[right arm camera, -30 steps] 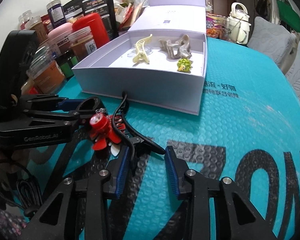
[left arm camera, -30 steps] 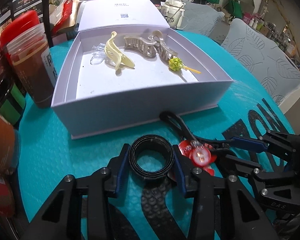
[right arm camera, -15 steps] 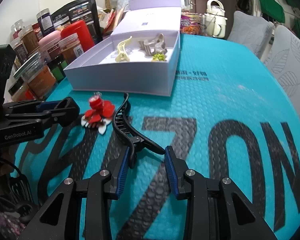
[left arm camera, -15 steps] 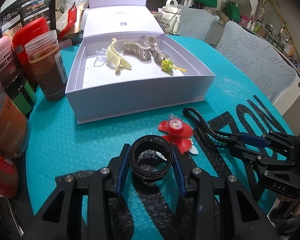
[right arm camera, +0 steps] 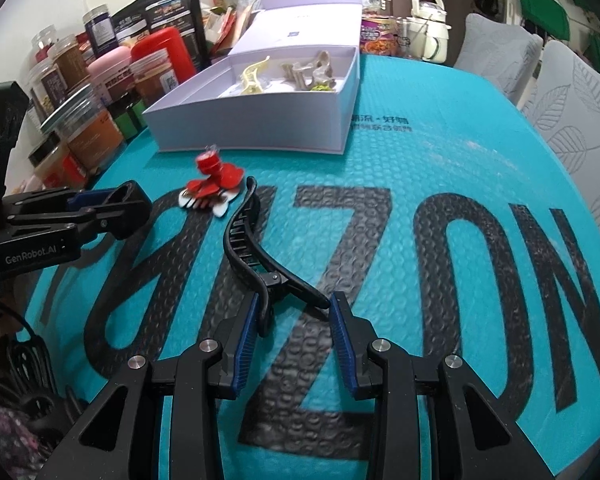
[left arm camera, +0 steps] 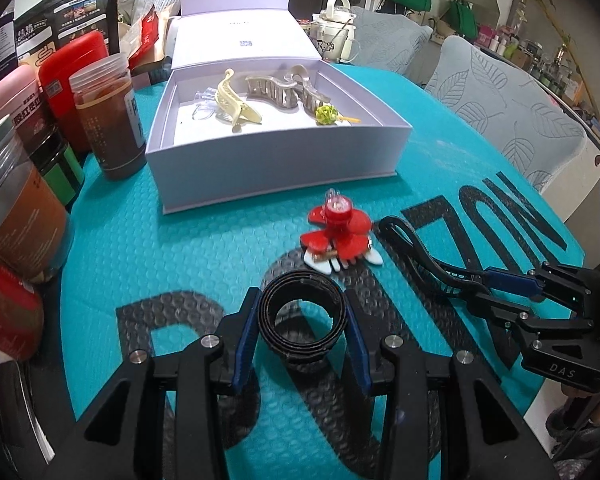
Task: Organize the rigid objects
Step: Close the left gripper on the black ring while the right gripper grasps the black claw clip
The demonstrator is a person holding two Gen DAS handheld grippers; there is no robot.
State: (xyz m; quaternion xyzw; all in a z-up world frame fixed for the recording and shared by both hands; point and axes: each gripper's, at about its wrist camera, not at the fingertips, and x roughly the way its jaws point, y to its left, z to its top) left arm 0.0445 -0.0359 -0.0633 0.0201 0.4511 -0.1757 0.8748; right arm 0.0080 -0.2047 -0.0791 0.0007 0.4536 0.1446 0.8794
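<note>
While four clips lie in the box (left arm camera: pixel 260 176), left gripper (left arm camera: pixel 302 322) holds the ring (left arm camera: pixel 302 312), right gripper (right arm camera: pixel 292 320) holds the black clip (right arm camera: pixel 256 252); red clip (left arm camera: pixel 338 236) remains on the mat.

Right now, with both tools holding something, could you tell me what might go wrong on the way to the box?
1. The right tool pinches only the handle end of the long black hair clip; it may swing or slip.
2. The red flower-shaped hair clip lies between the tools and the open lilac box; either load might knock it.

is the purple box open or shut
Open: the box has its lid folded back, and hair clips show inside.
</note>
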